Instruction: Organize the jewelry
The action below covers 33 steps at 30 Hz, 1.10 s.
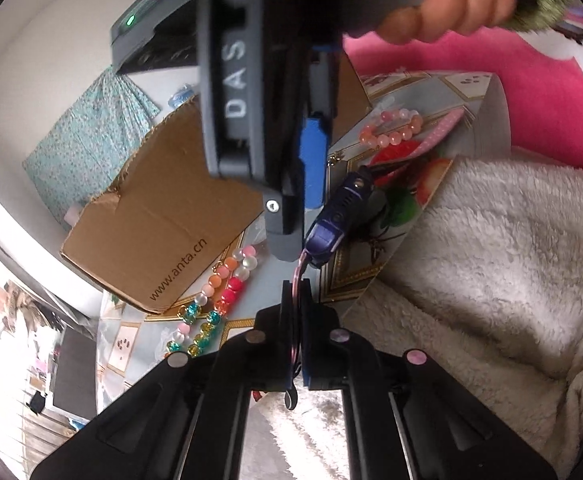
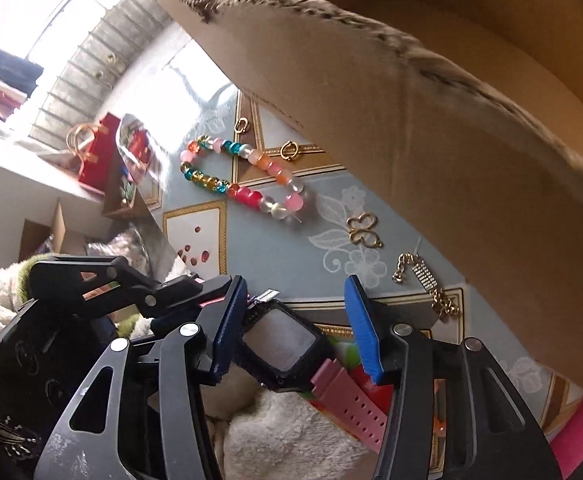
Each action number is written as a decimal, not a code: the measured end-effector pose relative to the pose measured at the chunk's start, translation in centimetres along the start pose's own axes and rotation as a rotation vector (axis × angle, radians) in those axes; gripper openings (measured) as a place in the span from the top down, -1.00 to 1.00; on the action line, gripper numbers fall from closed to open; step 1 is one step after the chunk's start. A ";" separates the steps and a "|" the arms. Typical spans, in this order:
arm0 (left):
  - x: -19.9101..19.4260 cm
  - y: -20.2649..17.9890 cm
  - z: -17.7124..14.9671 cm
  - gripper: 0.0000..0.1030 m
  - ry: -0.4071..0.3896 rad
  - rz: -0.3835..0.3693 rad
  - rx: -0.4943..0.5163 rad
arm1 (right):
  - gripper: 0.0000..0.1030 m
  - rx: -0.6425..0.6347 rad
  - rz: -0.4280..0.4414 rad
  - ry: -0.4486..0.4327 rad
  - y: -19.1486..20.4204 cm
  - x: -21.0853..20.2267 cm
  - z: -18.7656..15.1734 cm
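My left gripper (image 1: 296,292) is shut on the pink strap of a watch (image 1: 337,216) with a dark purple case, held over the patterned table. My right gripper (image 2: 297,312) is open, its blue pads on either side of the same watch (image 2: 281,342), whose square face and pink strap show between them. In the left wrist view the right gripper (image 1: 297,216) hangs above the watch, a hand on it. A multicoloured bead bracelet (image 2: 243,176) lies on the table and also shows in the left wrist view (image 1: 215,300). A peach bead bracelet (image 1: 391,128) lies farther off.
An open cardboard box (image 1: 151,224) stands on the table, its flap (image 2: 411,128) looming over the right gripper. Gold clasps (image 2: 289,151), a gold butterfly charm (image 2: 361,230) and a gold chain (image 2: 427,284) lie on the tabletop (image 2: 275,248). A white fleece blanket (image 1: 491,260) lies beside the table.
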State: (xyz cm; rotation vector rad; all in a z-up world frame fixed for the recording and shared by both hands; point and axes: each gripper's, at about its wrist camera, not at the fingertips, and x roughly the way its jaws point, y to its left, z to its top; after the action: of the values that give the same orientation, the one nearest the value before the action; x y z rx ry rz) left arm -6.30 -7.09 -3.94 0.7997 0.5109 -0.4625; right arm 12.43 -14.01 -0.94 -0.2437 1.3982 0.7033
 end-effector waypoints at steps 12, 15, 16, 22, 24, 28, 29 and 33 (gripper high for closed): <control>-0.4 -1.6 -0.1 0.95 -0.016 0.037 0.017 | 0.21 0.028 -0.116 -0.052 1.0 -0.7 -0.5; -0.5 -1.9 -0.2 0.95 -0.020 0.052 0.034 | 0.17 0.018 -0.087 -0.069 2.0 -1.4 -0.8; -0.6 -2.1 -0.2 0.95 -0.023 0.061 0.047 | 0.17 0.005 -0.078 -0.065 2.0 -1.7 -1.1; -0.8 -3.0 -0.5 0.95 -0.034 0.098 0.096 | 0.15 -0.137 -0.082 0.043 5.9 -0.1 -0.3; -1.0 -3.1 -0.6 0.95 -0.038 0.101 0.100 | 0.08 -0.144 -0.087 0.084 6.2 0.9 0.2; -1.1 -4.1 -0.6 0.95 -0.051 0.125 0.132 | 0.13 -0.125 -0.183 0.089 6.3 1.6 0.8; -1.1 -4.2 -0.6 0.95 -0.054 0.129 0.135 | 0.14 -0.125 -0.221 0.089 6.2 1.6 1.0; -1.6 -4.4 -0.6 0.95 -0.057 0.124 0.126 | 0.16 -0.046 -0.152 0.077 5.6 0.6 0.9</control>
State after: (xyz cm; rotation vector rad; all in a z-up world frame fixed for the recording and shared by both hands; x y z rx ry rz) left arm -10.15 -8.97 -5.80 0.9310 0.3793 -0.4043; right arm 9.87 -8.98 0.04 -0.4127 1.4211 0.6058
